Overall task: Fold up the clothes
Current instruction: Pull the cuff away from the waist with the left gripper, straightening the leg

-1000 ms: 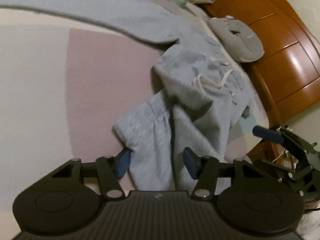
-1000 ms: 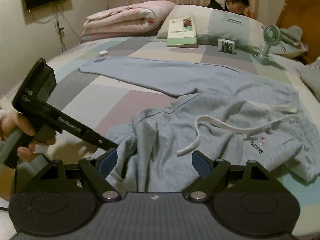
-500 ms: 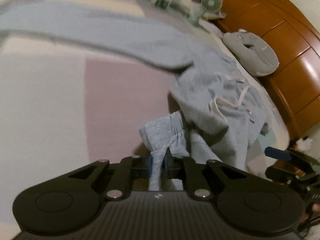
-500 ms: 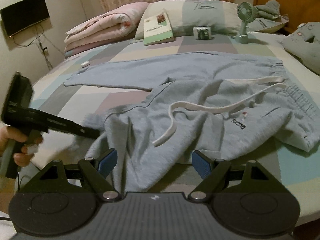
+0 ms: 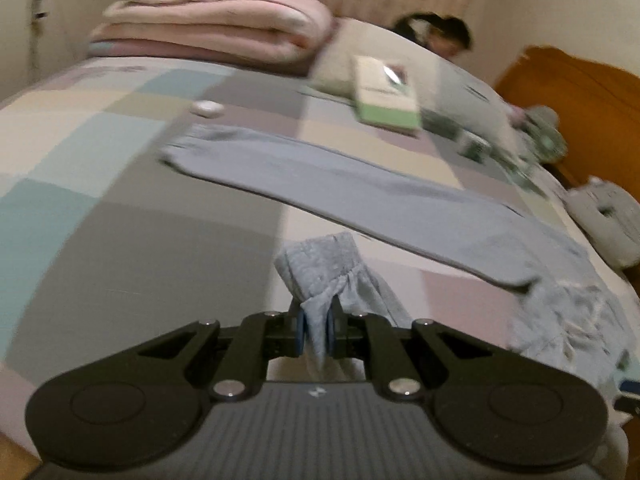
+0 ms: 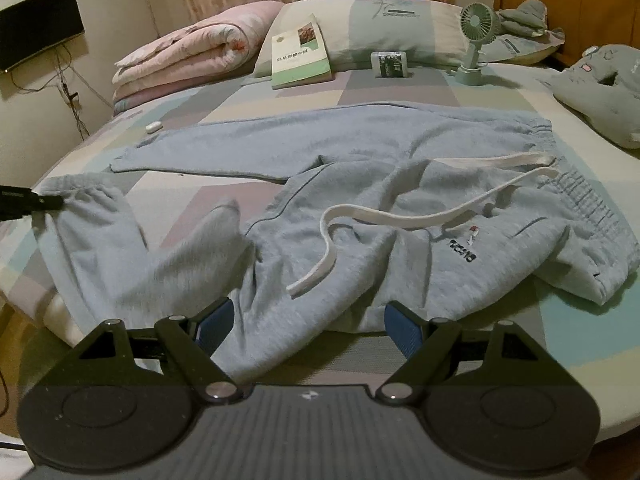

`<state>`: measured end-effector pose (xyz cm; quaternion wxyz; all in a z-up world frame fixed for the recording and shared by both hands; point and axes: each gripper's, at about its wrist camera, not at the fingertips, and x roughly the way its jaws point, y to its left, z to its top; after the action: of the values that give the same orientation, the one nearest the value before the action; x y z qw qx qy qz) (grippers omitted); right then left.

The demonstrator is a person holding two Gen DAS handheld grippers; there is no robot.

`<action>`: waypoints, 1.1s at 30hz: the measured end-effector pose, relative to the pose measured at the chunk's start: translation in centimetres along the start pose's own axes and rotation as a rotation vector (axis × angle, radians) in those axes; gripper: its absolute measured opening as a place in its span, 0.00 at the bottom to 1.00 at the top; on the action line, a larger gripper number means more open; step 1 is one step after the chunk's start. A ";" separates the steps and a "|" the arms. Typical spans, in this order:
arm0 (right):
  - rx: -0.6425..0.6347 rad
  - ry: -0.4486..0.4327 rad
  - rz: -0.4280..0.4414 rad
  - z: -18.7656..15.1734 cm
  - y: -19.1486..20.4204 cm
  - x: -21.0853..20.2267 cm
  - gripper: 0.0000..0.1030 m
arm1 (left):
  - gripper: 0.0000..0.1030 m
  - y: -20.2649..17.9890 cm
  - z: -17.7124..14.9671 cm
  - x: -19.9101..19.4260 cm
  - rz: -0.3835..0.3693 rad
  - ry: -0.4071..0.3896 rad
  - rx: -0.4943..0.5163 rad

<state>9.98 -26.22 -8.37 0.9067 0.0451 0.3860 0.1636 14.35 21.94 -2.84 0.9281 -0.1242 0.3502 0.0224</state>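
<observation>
Pinching the sweatpants (image 5: 320, 268) cuff — left tongs (image 5: 316, 330); right tongs (image 6: 308, 326) straddle nothing.

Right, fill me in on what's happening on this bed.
A person is folding grey sweatpants on the bed with a gripper in each hand. The left gripper is shut on the cuff of the near leg, lifting it off the bedspread. The right gripper is open, hovering over the crumpled middle of the sweatpants and holding nothing. The far leg lies flat; no fold is made yet.
</observation>
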 end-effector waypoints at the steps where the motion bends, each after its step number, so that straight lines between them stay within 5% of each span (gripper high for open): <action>1: -0.005 0.004 -0.002 0.1 0.2 0.1 0.84 | 0.08 0.8 0.1 -0.2 0.018 -0.011 -0.014; 12: -0.052 0.052 -0.007 0.4 2.1 1.3 0.84 | 0.08 8.5 -0.2 -2.8 0.111 -0.094 -0.164; 22: -0.049 0.078 -0.011 0.3 2.1 2.0 0.85 | 0.09 12.4 -2.9 -3.9 0.139 -0.079 -0.279; 26: -0.041 0.082 -0.014 0.3 2.0 2.2 0.86 | 0.21 13.2 -3.2 -3.9 0.169 -0.027 -0.286; 33: -0.043 0.092 -0.009 0.2 2.0 2.5 0.87 | 0.35 14.4 -3.2 -5.8 0.249 -0.066 -0.292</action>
<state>11.21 -23.54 -9.55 0.8895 0.0165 0.4238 0.1698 6.06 35.35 -4.40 0.9013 -0.2122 0.3254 0.1917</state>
